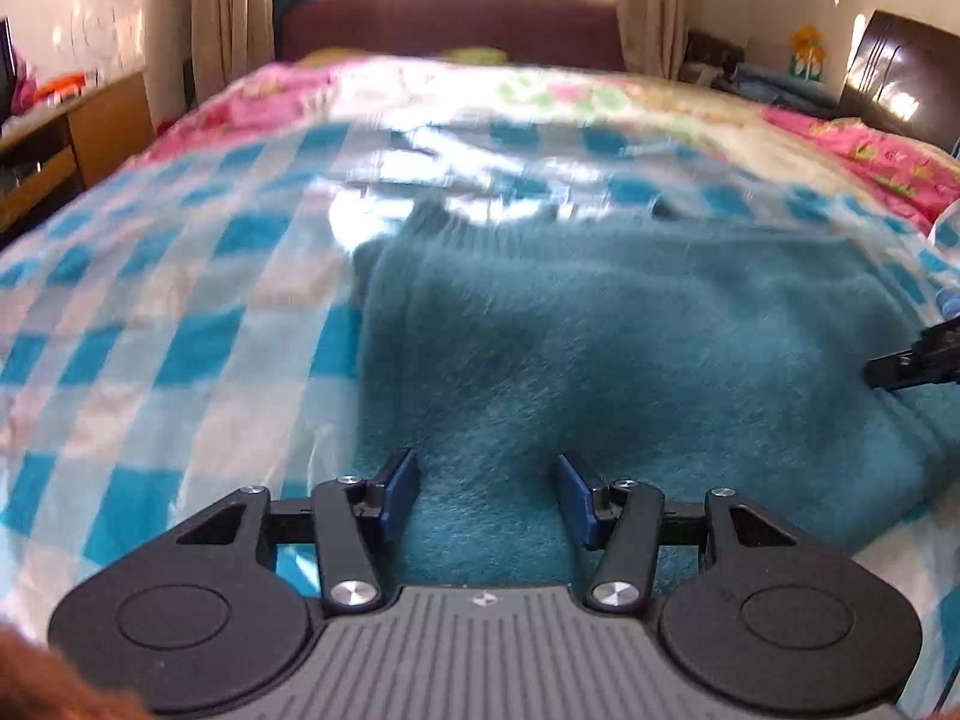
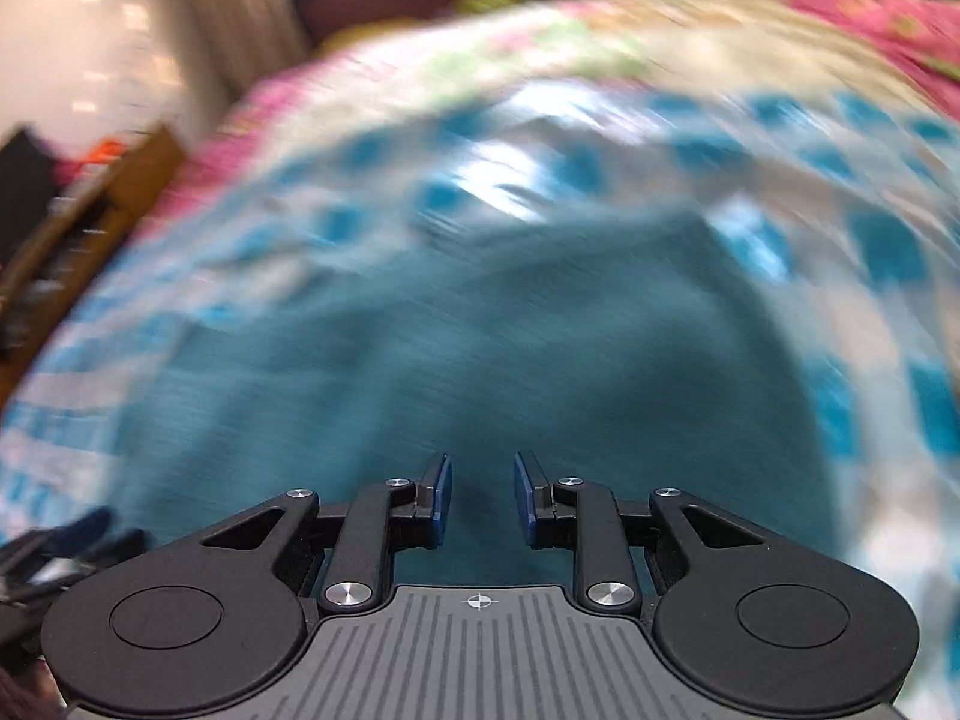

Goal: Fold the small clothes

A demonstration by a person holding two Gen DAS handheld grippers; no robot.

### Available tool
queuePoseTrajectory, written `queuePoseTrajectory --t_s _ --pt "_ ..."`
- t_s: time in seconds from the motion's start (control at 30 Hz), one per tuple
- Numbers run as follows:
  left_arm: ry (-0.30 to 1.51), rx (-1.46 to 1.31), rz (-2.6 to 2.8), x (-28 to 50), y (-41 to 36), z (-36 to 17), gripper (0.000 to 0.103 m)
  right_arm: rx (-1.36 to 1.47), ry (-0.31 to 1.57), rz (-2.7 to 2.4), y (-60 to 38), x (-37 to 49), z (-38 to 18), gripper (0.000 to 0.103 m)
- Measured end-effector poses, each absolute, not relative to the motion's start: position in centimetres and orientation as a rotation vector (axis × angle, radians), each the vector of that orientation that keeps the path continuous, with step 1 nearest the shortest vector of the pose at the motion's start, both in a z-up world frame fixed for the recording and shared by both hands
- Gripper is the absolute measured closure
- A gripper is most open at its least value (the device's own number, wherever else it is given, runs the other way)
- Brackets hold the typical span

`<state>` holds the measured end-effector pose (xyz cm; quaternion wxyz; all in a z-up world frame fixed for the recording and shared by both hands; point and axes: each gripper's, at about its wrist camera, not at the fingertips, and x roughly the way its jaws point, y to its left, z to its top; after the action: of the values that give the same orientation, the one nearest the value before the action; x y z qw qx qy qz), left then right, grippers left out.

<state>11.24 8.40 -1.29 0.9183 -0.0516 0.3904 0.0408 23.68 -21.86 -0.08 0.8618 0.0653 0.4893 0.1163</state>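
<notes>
A fuzzy teal garment (image 1: 630, 330) lies flat on a blue-and-white checked sheet (image 1: 150, 312) on a bed. My left gripper (image 1: 487, 495) is open and empty, its blue pads over the garment's near edge. My right gripper (image 2: 480, 495) is open with a narrower gap and holds nothing, above the same teal garment (image 2: 480, 348); this view is motion-blurred. The right gripper's tip (image 1: 918, 360) shows at the right edge of the left wrist view, over the garment's right side. The left gripper (image 2: 54, 552) shows blurred at the lower left of the right wrist view.
A pink floral quilt (image 1: 870, 150) covers the far part of the bed. A wooden desk (image 1: 66, 132) stands to the left. A dark headboard (image 1: 900, 84) is at the right, a maroon sofa (image 1: 450, 24) and a window at the back.
</notes>
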Motion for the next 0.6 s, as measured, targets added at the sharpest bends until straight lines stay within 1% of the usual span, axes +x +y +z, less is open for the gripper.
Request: queuePoseTrajectory --t_s 0.03,0.13,0.2,0.33,0.43,0.53,0.6 --pt "0.799 -0.110 0.089 10.9 8.6 -1.3 0.046 0.165 1.019 0.266 -22.5 23.4 -0.3 0.086" --pt "0.793 -0.088 0.125 9.9 8.2 -0.4 0.047 0.172 0.970 0.297 -23.2 22.6 0.7 0.079" --pt "0.763 -0.087 0.135 9.8 7.9 0.7 0.047 0.159 0.916 0.311 -23.1 22.6 1.8 0.079" --pt "0.709 -0.106 0.127 11.9 7.0 2.3 0.047 0.213 0.894 0.335 -23.6 23.3 2.2 0.074" --pt "0.725 -0.067 0.171 14.0 6.4 1.8 0.047 0.192 0.892 0.358 -22.4 23.7 1.9 0.074" --pt "0.805 -0.032 0.237 15.4 6.5 0.3 0.046 0.192 0.903 0.389 -21.4 23.7 1.4 0.074" --pt "0.817 -0.052 0.243 15.2 6.9 -0.3 0.045 0.187 0.917 0.394 -21.0 23.6 1.0 0.072"
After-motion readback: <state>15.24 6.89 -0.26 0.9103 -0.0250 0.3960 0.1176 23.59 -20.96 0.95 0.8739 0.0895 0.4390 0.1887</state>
